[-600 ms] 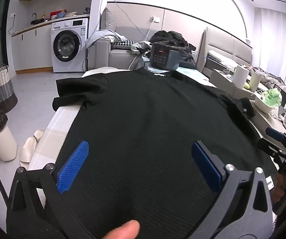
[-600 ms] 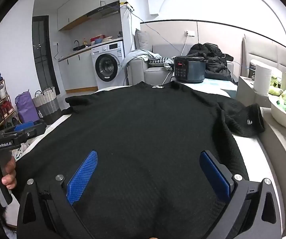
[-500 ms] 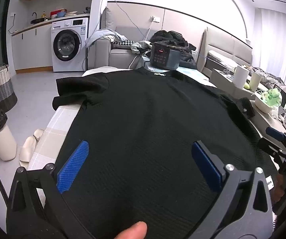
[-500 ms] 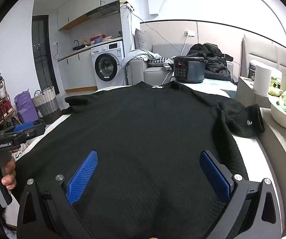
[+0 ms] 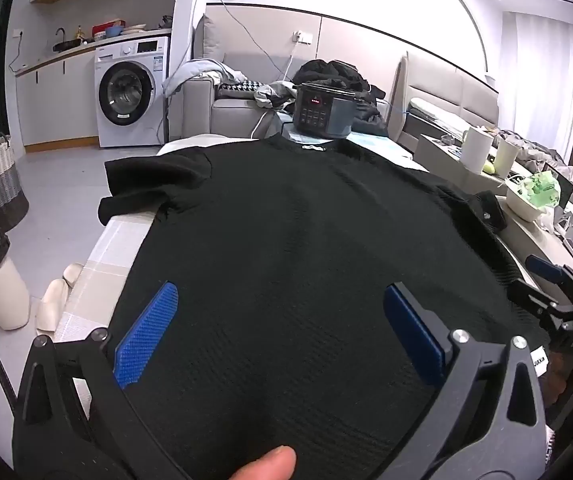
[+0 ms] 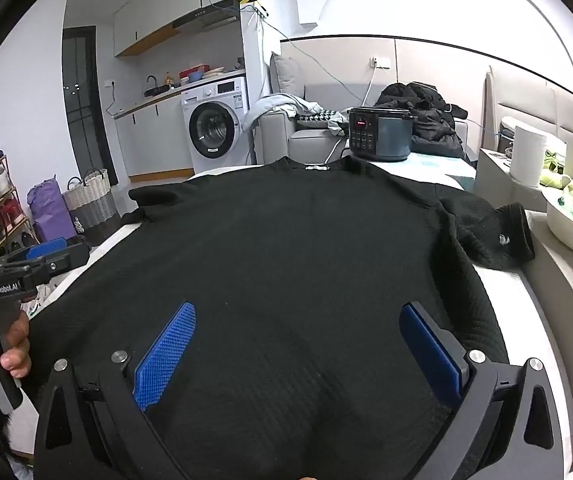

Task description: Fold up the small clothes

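A black short-sleeved T-shirt [image 5: 306, 248] is seen spread flat, collar away from the cameras, over a pale padded table [image 5: 102, 264]; its left sleeve [image 5: 154, 184] lies open at the table's edge, while the right sleeve [image 6: 494, 236] is bunched and partly turned over itself. Over the hem area the left gripper [image 5: 282, 336] is held with its blue pads wide apart and nothing between them but the cloth beneath; the right gripper [image 6: 298, 348] is likewise held fully open above the lower body of the shirt, and no fabric is pinched by either. Against the pictures of half a second earlier almost nothing has been altered: the shirt, both sleeves and both grippers are found in the same places, and only a fingertip [image 5: 264, 463] at the bottom of the left view has been pushed a little further in. It may be judged that folding has not been started and that a first grasp is only being lined up. Beyond the collar a dark multicooker [image 5: 322, 110] is seen.
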`<state>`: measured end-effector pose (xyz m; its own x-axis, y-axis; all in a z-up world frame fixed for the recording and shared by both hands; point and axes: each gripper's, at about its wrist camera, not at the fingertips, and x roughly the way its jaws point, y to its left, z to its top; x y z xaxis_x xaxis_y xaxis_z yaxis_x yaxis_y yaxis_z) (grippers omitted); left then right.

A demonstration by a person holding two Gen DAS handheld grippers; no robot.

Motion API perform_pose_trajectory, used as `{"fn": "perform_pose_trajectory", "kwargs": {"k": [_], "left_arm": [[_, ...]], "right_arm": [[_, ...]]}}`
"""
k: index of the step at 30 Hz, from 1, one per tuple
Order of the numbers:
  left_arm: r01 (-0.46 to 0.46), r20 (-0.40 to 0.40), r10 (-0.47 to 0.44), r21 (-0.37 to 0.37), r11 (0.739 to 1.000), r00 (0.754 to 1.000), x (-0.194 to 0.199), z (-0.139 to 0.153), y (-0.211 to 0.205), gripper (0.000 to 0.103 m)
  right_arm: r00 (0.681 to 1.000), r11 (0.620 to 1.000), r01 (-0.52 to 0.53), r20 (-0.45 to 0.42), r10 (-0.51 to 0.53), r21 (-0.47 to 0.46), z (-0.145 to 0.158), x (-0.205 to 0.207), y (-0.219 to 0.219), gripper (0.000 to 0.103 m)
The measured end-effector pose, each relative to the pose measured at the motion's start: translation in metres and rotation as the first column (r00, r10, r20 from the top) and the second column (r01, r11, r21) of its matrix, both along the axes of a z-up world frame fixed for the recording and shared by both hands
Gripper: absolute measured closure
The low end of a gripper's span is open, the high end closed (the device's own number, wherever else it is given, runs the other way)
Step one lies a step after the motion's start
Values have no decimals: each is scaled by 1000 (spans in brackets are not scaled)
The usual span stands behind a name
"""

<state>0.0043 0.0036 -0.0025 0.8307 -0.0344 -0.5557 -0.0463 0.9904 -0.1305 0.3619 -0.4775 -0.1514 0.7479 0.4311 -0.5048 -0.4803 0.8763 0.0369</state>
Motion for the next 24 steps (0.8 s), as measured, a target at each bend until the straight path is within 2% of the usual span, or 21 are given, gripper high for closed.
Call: {"fn": "perform_pose_trajectory", "kwargs": {"k": [7, 15, 24], "left_arm": [[-11, -6, 11, -66, 998, 1000, 6, 3, 8, 1], [-11, 1, 11, -91, 996, 1000, 11, 4, 11, 1], [12, -41, -15, -76, 997, 999, 21, -7, 8, 1]], "right_arm": [[1000, 1000, 26, -4, -26, 10, -1, 0, -7, 0], [1000, 1000, 23, -10, -23, 1, -8, 1, -7, 0], [1000, 1000, 8, -28, -8, -1, -12, 7, -2, 0]]}}
